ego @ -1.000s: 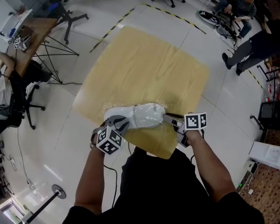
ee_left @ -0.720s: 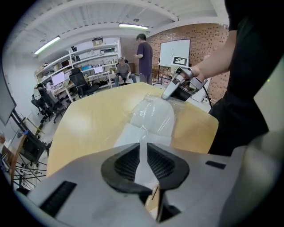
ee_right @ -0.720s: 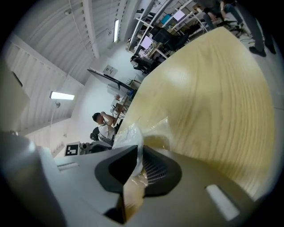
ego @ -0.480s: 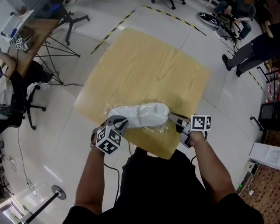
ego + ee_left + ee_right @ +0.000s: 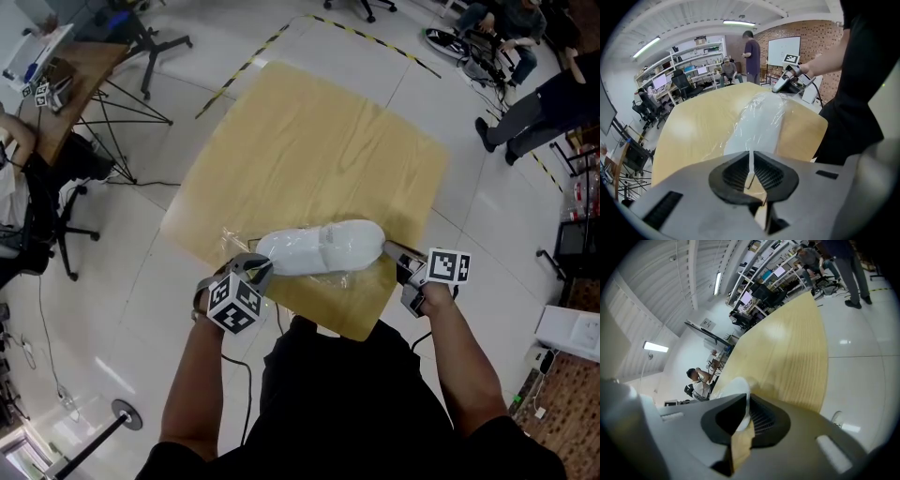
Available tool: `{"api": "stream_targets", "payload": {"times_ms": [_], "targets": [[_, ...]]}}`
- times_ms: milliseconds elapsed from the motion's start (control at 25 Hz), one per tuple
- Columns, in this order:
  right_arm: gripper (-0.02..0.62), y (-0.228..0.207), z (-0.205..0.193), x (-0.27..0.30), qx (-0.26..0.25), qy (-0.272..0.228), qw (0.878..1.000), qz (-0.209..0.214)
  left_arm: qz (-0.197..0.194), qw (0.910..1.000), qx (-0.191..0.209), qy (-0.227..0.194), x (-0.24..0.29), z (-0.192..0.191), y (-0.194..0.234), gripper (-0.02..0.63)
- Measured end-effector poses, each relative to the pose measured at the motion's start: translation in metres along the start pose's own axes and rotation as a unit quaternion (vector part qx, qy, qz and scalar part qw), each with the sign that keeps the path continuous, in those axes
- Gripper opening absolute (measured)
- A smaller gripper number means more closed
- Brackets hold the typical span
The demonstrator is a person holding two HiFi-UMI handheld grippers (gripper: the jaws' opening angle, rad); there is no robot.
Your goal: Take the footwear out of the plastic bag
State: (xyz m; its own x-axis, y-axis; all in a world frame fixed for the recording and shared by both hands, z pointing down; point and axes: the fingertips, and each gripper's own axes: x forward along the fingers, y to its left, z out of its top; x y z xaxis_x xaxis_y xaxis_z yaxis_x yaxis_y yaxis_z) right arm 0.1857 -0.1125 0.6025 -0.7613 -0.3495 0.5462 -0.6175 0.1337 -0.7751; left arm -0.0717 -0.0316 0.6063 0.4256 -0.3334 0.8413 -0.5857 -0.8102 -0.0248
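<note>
Left gripper (image 5: 253,266), just closing, pinched on crinkly clear bag (image 5: 754,126); right gripper (image 5: 401,257) likewise on white shoe (image 5: 323,247)

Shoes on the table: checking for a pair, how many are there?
1: a white shoe at the table's near edge, between the left gripper and the right gripper. No second one shows.

Shoe (image 5: 323,247) and bag (image 5: 236,236) are lying across the table's (image 5: 319,141) near edge, blocking any reach there, while the far tabletop beyond is lying open. A chair (image 5: 61,199) and desk (image 5: 80,66) are crowding the left floor, a person (image 5: 544,98) standing far right.
</note>
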Motion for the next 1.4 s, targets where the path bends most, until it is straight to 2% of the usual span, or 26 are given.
{"api": "stream_targets", "payload": {"times_ms": [280,400,440,480,560,640,680,720,760,880,960,1040,1120,1160,1200,1240,1320,1360,1400], "targets": [[0.002,-0.007,-0.002,-0.009,-0.025,0.007,0.999,-0.028,0.001,0.9998,0.0,0.018,-0.011,-0.02,-0.006,0.029],[0.003,0.002,-0.004,-0.006,-0.057,0.016,0.998,-0.029,-0.001,1.0,-0.004,0.009,-0.014,-0.021,-0.008,0.029],[0.014,0.009,-0.005,-0.003,-0.079,0.021,0.996,-0.03,-0.001,1.0,-0.002,0.002,-0.015,-0.019,-0.009,0.032],[0.064,0.019,-0.006,0.002,-0.108,0.027,0.993,-0.034,-0.001,1.0,0.002,-0.006,-0.018,-0.017,-0.009,0.051],[0.184,0.038,-0.007,0.014,-0.195,0.044,0.978,-0.055,0.003,0.9998,0.01,-0.02,-0.026,-0.013,-0.008,0.118],[0.198,0.051,-0.005,0.025,-0.294,0.063,0.949,-0.095,0.012,0.9996,0.012,-0.022,-0.035,-0.014,-0.003,0.165],[0.199,0.052,-0.003,0.03,-0.327,0.071,0.935,-0.117,0.013,0.9998,0.01,-0.014,-0.038,-0.02,0.0,0.168],[0.21,0.048,-0.001,0.036,-0.341,0.077,0.927,-0.136,0.01,0.9999,0.008,0.001,-0.04,-0.03,0.002,0.172],[0.231,0.041,0.0,0.04,-0.332,0.082,0.928,-0.149,0.003,0.9997,0.006,0.023,-0.041,-0.043,0.003,0.177],[0.308,0.025,-0.004,0.049,-0.227,0.086,0.96,-0.139,-0.022,0.9957,0.003,0.09,-0.049,-0.083,0.003,0.193],[0.308,0.02,-0.006,0.045,-0.176,0.078,0.974,-0.122,-0.018,0.9942,-0.008,0.106,-0.057,-0.098,0.003,0.199],[0.308,0.019,-0.009,0.041,-0.164,0.074,0.977,-0.11,-0.009,0.9942,-0.056,0.092,-0.063,-0.111,0.001,0.2],[0.295,0.018,-0.012,0.04,-0.162,0.073,0.979,-0.104,-0.014,0.9876,-0.149,0.047,-0.064,-0.123,-0.003,0.201],[0.286,0.018,-0.013,0.04,-0.162,0.073,0.979,-0.101,-0.023,0.9766,-0.214,0.01,-0.064,-0.125,-0.004,0.201],[0.267,0.018,-0.013,0.041,-0.16,0.074,0.979,-0.099,-0.036,0.9562,-0.288,-0.037,-0.063,-0.125,-0.005,0.202],[0.251,0.018,-0.014,0.042,-0.159,0.076,0.98,-0.095,-0.053,0.9253,-0.365,-0.089,-0.063,-0.122,-0.006,0.207],[0.218,0.019,-0.015,0.044,-0.153,0.08,0.981,-0.086,-0.081,0.8466,-0.493,-0.183,-0.063,-0.118,-0.004,0.209],[0.216,0.02,-0.015,0.045,-0.152,0.082,0.982,-0.083,-0.087,0.8117,-0.536,-0.215,-0.062,-0.119,-0.002,0.209],[0.215,0.02,-0.015,0.045,-0.15,0.083,0.982,-0.08,-0.087,0.7853,-0.565,-0.237,-0.06,-0.121,0.0,0.207]]}}
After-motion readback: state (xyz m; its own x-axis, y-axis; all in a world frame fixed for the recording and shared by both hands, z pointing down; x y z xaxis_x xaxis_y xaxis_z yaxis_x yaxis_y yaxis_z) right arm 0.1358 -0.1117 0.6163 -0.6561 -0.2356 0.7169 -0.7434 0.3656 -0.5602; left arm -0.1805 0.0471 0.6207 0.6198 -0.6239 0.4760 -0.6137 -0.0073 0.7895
